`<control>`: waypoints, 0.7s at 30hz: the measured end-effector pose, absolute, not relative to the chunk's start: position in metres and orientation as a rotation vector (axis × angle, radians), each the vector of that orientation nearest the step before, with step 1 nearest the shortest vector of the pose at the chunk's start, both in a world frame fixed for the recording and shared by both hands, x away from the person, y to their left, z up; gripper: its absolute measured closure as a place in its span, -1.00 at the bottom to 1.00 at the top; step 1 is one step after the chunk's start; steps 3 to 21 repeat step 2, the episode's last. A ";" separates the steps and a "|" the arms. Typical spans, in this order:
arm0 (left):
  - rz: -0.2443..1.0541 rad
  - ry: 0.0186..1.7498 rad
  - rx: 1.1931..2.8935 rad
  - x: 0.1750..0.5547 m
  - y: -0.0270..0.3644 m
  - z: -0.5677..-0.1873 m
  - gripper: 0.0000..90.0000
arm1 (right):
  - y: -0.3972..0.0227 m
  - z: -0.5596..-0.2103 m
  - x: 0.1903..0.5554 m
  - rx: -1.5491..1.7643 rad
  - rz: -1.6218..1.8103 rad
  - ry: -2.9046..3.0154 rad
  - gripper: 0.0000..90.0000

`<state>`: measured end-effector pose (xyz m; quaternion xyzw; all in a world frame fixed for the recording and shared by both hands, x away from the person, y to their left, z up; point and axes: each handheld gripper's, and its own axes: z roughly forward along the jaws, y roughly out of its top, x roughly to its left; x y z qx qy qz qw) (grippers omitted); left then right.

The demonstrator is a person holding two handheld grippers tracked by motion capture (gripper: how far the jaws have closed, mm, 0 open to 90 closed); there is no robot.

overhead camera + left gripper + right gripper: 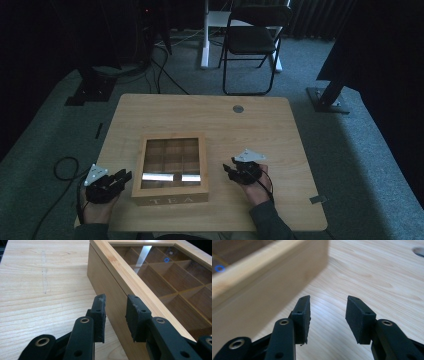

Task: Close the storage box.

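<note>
Left gripper (125,176) jaws apart, empty, just off tea box (170,200) side wall; right gripper (230,169) apart, empty, box off its left; rigid bamboo, probably glass lid so fragile, slick sides, best squeezed between both grippers or lifted by lid rim.

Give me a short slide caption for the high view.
Two hand-held grippers, left and right, flank a closed wooden tea box with a glass lid on a wooden table.
</note>
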<state>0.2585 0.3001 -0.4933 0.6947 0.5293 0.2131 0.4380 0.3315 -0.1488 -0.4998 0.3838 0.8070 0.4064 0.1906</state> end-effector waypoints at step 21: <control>0.529 1.319 1.728 0.259 0.299 -0.494 0.54 | -0.152 -0.503 0.334 1.092 1.123 2.262 0.18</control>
